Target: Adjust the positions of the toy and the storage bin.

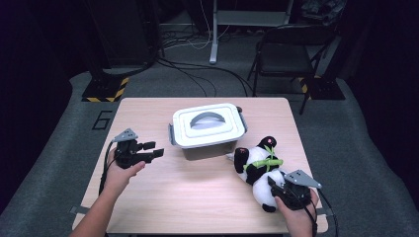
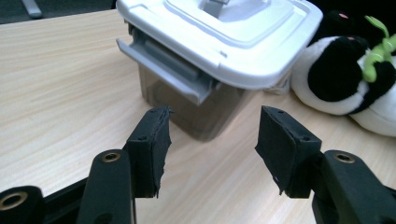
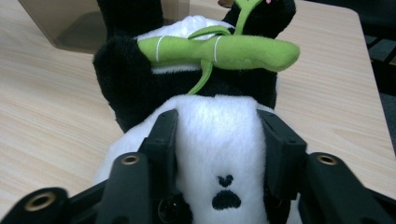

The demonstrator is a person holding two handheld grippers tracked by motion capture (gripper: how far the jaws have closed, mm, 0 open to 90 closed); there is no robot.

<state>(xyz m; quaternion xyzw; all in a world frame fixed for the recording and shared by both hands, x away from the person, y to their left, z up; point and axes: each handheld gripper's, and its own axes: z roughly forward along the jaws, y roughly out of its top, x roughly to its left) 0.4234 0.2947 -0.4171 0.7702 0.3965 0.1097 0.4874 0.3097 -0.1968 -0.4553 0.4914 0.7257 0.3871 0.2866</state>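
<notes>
Black-and-white toy panda (image 1: 259,170) lies lengthwise, feet toward the box (image 1: 208,126); right claw (image 3: 219,140) hugs its head; left claw (image 2: 210,140) half open, empty.

I see a light wood-grain table (image 1: 148,113) standing on grey carpeted floor (image 1: 54,163). A figure "6" (image 1: 102,120) is marked on the floor just left of the table's far corner. Beyond it I note a yellow-and-black striped base plate (image 1: 105,92), loose black cables (image 1: 197,74) crossing the floor, a pale metal stand post (image 1: 214,34), and a dark folding chair (image 1: 289,52) at far right. The room's edges are dark; light falls mainly on the tabletop.
</notes>
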